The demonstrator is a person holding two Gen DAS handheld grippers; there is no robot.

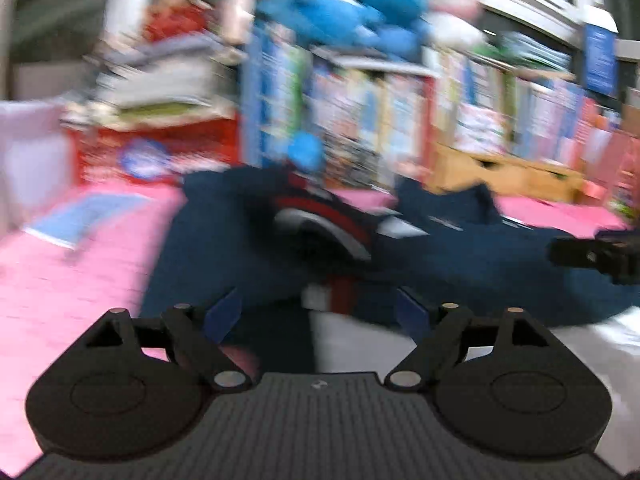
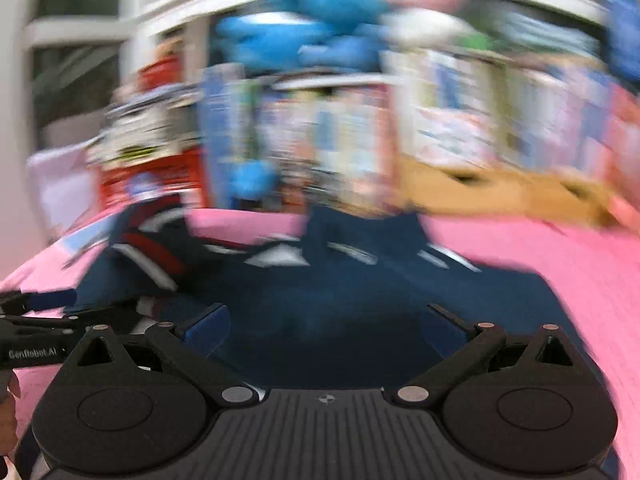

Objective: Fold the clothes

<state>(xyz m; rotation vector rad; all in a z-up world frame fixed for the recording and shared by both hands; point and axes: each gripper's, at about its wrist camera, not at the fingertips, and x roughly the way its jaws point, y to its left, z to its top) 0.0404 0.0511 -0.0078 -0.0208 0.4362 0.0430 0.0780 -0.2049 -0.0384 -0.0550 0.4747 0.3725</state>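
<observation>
A navy blue garment [image 1: 248,248] with red and white stripes [image 1: 332,220] lies crumpled on the pink surface [image 1: 60,288]; both views are motion-blurred. My left gripper [image 1: 318,314] is open, its blue fingertips [image 1: 224,314] spread over the garment's near edge, where a white and red patch shows. My right gripper [image 2: 326,330] is open too, low over the navy cloth [image 2: 340,292]. The right gripper [image 1: 568,254] also shows at the right edge of the left wrist view. The left gripper [image 2: 44,310] appears at the left edge of the right wrist view.
Blurred shelves of colourful books and boxes [image 1: 400,112] stand behind the pink surface. Blue soft toys [image 1: 352,12] sit on top. A red box [image 1: 160,152] and a wooden crate [image 1: 508,176] lie at the back. A light blue item [image 1: 80,216] rests far left.
</observation>
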